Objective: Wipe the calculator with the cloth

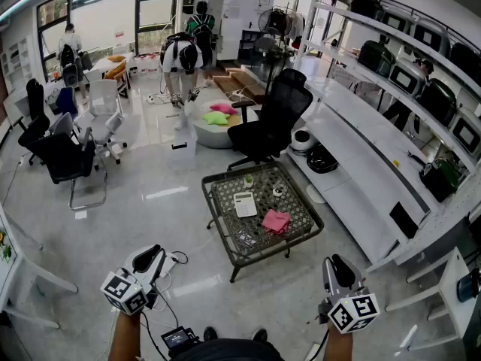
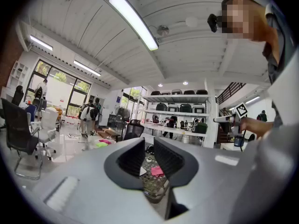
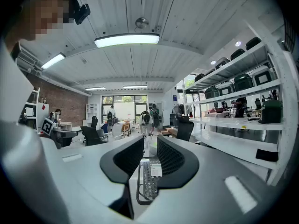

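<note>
- The left claw (image 1: 152, 254) is held low in front of the person, well short of the bench (image 1: 218, 220). In the left gripper view the left claw (image 2: 149, 142) is clenched, its jaws nearly together with nothing between them.
- The right claw (image 1: 338, 265) is held just as low on the other side, also well apart from the bench. In the right gripper view the right claw (image 3: 150, 139) is clenched and empty too.
- The calculator (image 1: 245, 203) lies flat about mid-bench, somewhat toward the left edge, with neither claw touching it.
- The cloth (image 1: 276, 221), pink and crumpled, lies near the calculator on its right, toward the bench's right corner and not touching it.
- A black office chair (image 1: 270, 119) stands on the floor beyond the bench's far edge.
</note>
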